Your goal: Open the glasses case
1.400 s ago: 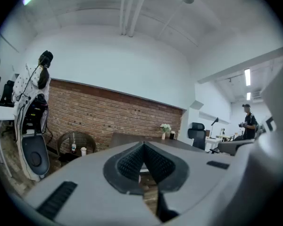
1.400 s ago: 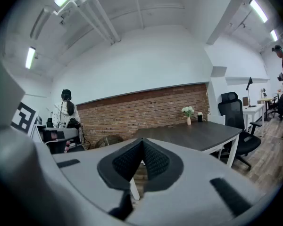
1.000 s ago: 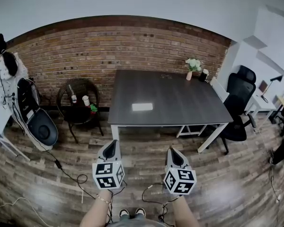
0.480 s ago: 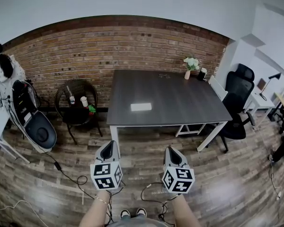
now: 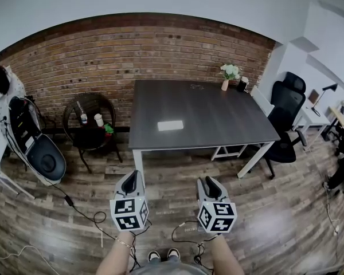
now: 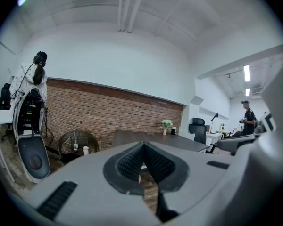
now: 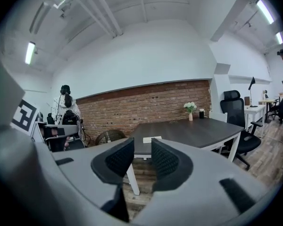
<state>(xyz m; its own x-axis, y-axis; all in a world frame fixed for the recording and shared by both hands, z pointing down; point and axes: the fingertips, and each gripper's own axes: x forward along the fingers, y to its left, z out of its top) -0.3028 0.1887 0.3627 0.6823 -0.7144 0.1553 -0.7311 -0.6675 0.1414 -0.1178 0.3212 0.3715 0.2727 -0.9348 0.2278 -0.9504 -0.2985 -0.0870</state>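
Observation:
A pale rectangular glasses case (image 5: 170, 125) lies on the dark table (image 5: 218, 125), near its front left part; in the right gripper view the case (image 7: 151, 139) shows small beyond the jaws. Both grippers hover over the wooden floor well short of the table. My left gripper (image 5: 132, 180) is shut with nothing in it, its pads (image 6: 132, 163) meeting at the tips. My right gripper (image 5: 207, 181) has its jaws opening, a clear gap between the pads (image 7: 164, 160) and nothing between them.
A wicker chair (image 5: 92, 119) with small bottles stands left of the table. A vase of flowers (image 5: 229, 73) sits at the table's far right corner. Black office chairs (image 5: 286, 105) stand to the right. Cables (image 5: 80, 211) trail on the floor. A person (image 6: 247, 121) stands far right.
My right gripper's jaws have parted; they looked closed in the earlier head views. The view has shifted slightly, with the table a little higher in frame. Both grippers stay about where they were.

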